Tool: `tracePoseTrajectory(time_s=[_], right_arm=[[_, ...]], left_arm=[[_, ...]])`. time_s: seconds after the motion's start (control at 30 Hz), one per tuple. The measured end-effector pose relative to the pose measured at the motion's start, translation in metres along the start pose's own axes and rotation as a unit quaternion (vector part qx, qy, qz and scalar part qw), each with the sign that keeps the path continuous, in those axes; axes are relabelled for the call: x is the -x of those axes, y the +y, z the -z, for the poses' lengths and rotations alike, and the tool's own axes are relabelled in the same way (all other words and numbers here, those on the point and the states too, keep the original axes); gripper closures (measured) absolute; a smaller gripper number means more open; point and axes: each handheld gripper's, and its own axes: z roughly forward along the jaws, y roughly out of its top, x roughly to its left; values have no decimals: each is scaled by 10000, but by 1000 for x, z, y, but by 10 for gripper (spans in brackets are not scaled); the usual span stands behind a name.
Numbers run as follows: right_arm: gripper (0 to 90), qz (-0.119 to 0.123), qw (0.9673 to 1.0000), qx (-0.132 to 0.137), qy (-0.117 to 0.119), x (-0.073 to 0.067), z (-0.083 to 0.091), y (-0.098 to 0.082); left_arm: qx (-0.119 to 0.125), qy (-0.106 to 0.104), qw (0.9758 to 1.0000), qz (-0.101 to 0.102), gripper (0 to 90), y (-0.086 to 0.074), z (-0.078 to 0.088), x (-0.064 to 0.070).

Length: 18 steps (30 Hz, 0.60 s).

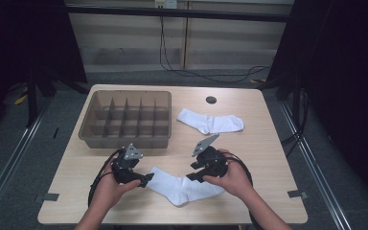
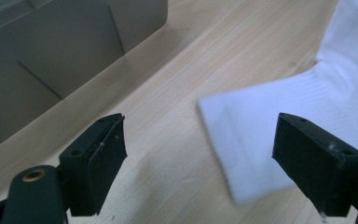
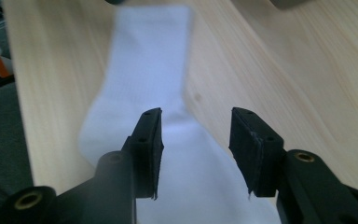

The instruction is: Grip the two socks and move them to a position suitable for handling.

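**Two grippers poised at either end of a white sock**

Black jaws of the right gripper [image 3: 196, 154] are seen at the bottom of the right gripper view, standing partly open above the near sock [image 3: 144, 88], which runs from the lower middle of that frame up to its top. Nothing is gripped between the pads; the white cloth is seen through the gap, and whether the pads brush it cannot be told. Jaws of the left gripper [image 2: 198, 163] are spread wide in the left gripper view, one at the lower left and one at the lower right, with bare table [image 2: 168, 140] between them. The sock's cuff end [image 2: 270, 130] is seen right of centre in that frame, partly behind the right-hand jaw, and is not clasped.

In the high view, the near sock [image 1: 182, 188] is laid flat in the lower middle of the frame, with the left gripper [image 1: 143, 180] at its left end and the right gripper [image 1: 194, 176] at its right. Each gripper is held in a hand entering from the bottom edge. A second white sock [image 1: 211, 122] is laid right of centre, well apart from the first. A grey divided tray [image 1: 127, 139] is placed left of centre, its compartments in two rows.
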Motion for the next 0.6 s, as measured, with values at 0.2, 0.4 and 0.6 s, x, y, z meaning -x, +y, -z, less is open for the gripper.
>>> tracePoseTrajectory(time_s=[0.2, 0.4, 0.6], right_arm=[[637, -251, 9978, -415, -450, 20, 10, -31], [755, -368, 9962, -660, -436, 24, 7, -57], [784, -453, 9953, -739, -424, 19, 7, -70]], left_arm=[[-107, -252, 9993, -272, 359, 4, -6, 6], [-259, -476, 9982, -248, 497, 6, -13, 11], [-544, -584, 9959, -434, 555, 7, -24, 25]])
